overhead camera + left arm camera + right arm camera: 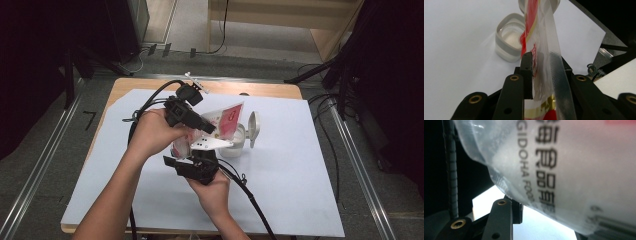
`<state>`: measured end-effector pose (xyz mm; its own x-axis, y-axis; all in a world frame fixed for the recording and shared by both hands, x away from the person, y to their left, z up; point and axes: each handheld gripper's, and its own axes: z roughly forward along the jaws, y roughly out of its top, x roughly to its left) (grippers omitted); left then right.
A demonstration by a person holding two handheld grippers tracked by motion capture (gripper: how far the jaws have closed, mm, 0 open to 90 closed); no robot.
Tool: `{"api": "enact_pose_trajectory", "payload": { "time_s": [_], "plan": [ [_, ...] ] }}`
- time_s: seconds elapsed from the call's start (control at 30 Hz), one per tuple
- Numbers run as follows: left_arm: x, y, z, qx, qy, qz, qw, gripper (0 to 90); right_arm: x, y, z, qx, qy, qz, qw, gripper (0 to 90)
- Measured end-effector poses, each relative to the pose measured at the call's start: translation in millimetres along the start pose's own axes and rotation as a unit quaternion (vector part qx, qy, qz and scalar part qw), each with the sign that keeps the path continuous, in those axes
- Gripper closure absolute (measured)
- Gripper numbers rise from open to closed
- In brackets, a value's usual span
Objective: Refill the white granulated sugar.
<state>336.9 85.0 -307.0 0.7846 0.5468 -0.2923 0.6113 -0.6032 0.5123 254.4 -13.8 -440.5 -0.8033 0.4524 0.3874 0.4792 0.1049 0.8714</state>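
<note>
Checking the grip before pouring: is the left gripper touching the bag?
Touching. The left gripper view shows the left gripper with its jaws pressed on the bag.

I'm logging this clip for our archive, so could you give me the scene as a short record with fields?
surface: white sheet on a wooden table
held item: red and clear plastic food pouch, tilted over the container
container: clear square container, its hinged lid open
left gripper: shut on the pouch edge
right gripper: shut on the pouch from below
contents: cannot tell if anything is pouring
</note>
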Motion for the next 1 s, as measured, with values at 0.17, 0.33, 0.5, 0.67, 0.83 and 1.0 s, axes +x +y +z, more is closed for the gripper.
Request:
{"api": "enact_pose_trajectory", "payload": {
  "time_s": [0.17,0.33,0.5,0.67,0.83,1.0],
  "plan": [
    [4.2,-4.0,1.2,0.010,0.001,-0.006,0.9999,75.9,0.3,-4.9,0.0,0.004,0.000,-0.008,1.0000,62.7],
    [4.3,-6.1,2.8,0.019,0.001,-0.001,0.9998,76.8,-0.6,-9.6,1.4,0.003,0.002,-0.011,0.9999,62.6],
    [3.2,-6.1,6.5,0.023,-0.003,-0.005,0.9997,77.3,-1.5,-11.7,2.0,0.006,-0.006,-0.016,0.9998,62.3],
    [2.8,-6.6,11.4,0.032,-0.008,-0.003,0.9994,77.4,-8.7,-16.4,1.5,0.015,-0.008,-0.005,0.9998,62.0],
    [4.3,-7.6,12.4,0.029,-0.008,-0.007,0.9995,80.5,-9.8,-16.9,0.3,0.021,-0.013,-0.009,0.9997,62.2],
    [5.7,-7.7,6.5,0.015,-0.001,-0.006,0.9999,84.8,-9.7,-12.7,1.1,0.020,-0.002,-0.006,0.9998,62.1]
  ]
}}
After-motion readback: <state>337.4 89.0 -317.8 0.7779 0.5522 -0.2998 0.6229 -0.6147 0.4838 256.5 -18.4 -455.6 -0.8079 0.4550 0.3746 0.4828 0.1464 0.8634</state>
